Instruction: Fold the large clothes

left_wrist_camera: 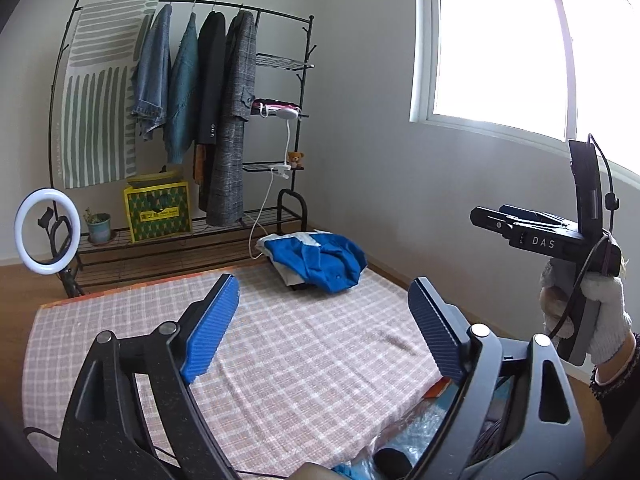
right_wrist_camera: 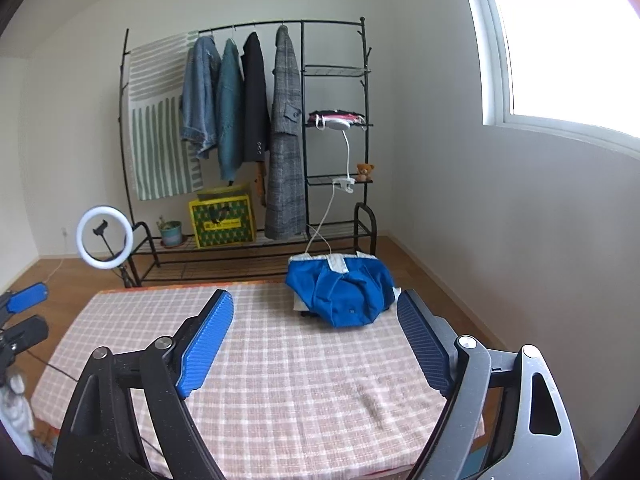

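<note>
Both wrist cams look fwd along their own tongs, tilted slightly down over the checked mat (left_wrist_camera: 280,344) (right_wrist_camera: 280,360) toward the clothes rack (left_wrist_camera: 188,120) (right_wrist_camera: 248,140) on the far wall. Left cam sits left, right cam right; both share mat, rack, window (left_wrist_camera: 520,40) (right_wrist_camera: 560,40).

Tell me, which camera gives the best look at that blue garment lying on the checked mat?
The right wrist view: the blue garment lies nearly centred, whole and unobstructed. The left wrist view shows it whole too, but more obliquely.
</note>
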### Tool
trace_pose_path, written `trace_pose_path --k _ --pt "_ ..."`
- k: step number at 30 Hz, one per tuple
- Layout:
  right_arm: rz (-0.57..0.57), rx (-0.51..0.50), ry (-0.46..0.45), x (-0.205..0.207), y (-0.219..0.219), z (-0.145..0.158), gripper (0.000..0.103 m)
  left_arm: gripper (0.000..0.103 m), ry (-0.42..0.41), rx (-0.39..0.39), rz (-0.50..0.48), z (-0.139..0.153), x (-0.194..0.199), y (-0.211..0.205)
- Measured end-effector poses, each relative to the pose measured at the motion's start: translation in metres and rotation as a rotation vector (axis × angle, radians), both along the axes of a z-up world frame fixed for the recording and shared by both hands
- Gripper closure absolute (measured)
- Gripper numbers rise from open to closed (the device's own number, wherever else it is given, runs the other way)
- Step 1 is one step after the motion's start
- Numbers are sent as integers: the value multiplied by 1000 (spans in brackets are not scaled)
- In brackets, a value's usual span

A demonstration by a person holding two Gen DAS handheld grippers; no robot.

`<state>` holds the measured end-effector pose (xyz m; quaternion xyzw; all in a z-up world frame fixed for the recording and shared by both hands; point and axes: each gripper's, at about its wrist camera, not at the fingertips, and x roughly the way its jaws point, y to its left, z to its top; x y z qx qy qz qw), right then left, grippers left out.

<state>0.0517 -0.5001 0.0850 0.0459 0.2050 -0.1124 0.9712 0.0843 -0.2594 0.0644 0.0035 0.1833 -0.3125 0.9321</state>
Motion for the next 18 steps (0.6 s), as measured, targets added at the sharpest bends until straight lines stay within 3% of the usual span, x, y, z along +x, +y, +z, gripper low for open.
trace_pose_path --k 3,6,10,18 --pt "-11 4 8 6 5 -13 18 4 13 -1 9 -12 3 6" --pt "-39 -14 3 11 11 -26 18 1 -8 8 28 -21 4 8" --pt "-47 2 1 21 16 -41 17 0 -30 41 57 -33 11 6" --pt "-89 20 8 48 21 -77 9 0 20 63 82 -67 38 4"
